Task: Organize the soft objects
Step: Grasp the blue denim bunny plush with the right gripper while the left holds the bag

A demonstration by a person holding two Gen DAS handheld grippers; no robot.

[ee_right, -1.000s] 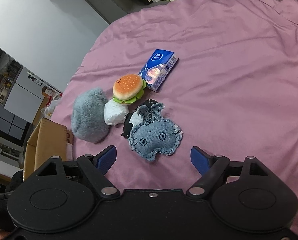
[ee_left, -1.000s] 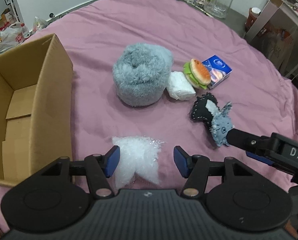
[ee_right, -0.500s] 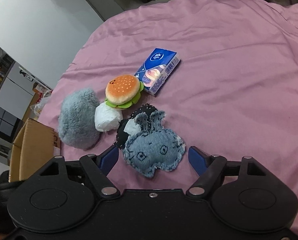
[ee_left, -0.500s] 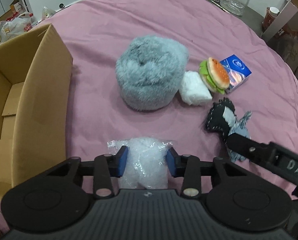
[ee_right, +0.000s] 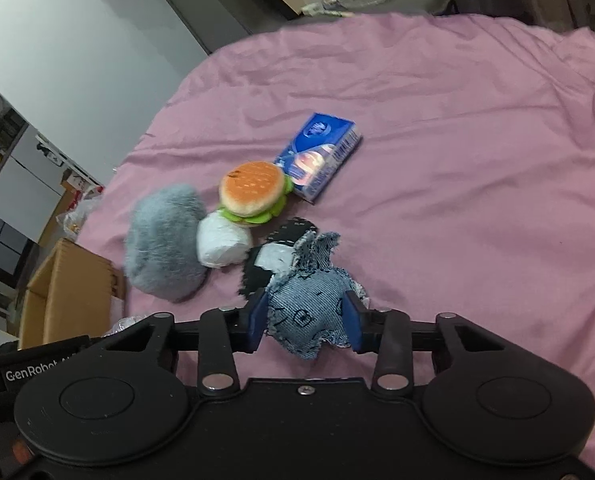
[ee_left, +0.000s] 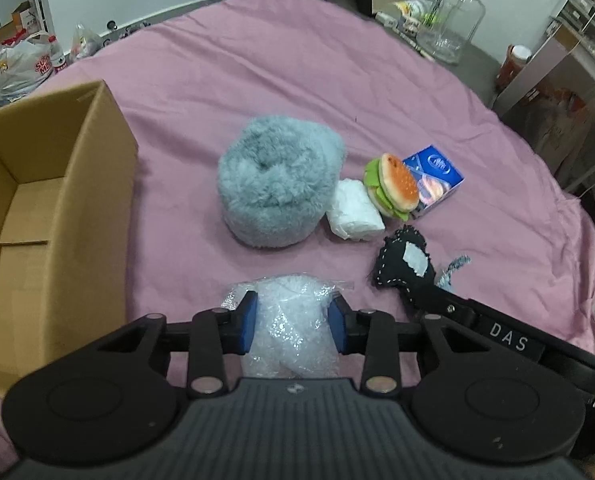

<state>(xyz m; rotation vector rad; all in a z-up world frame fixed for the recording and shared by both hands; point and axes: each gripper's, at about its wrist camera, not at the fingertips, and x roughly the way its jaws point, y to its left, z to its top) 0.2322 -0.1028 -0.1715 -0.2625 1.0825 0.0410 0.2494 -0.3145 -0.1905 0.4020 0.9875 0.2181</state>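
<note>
My blue pads look matt, rubbery, on a crinkly glossy clear plastic bag. Frayed blue denim plush, coarse weave. Fluffy grey fur ball. Matt brown corrugated cardboard box. Glossy blue tissue pack. Smooth matt pink cloth.

The left gripper has just closed its jaws on a clear plastic bag, beside an open cardboard box on the pink bedspread.
</note>
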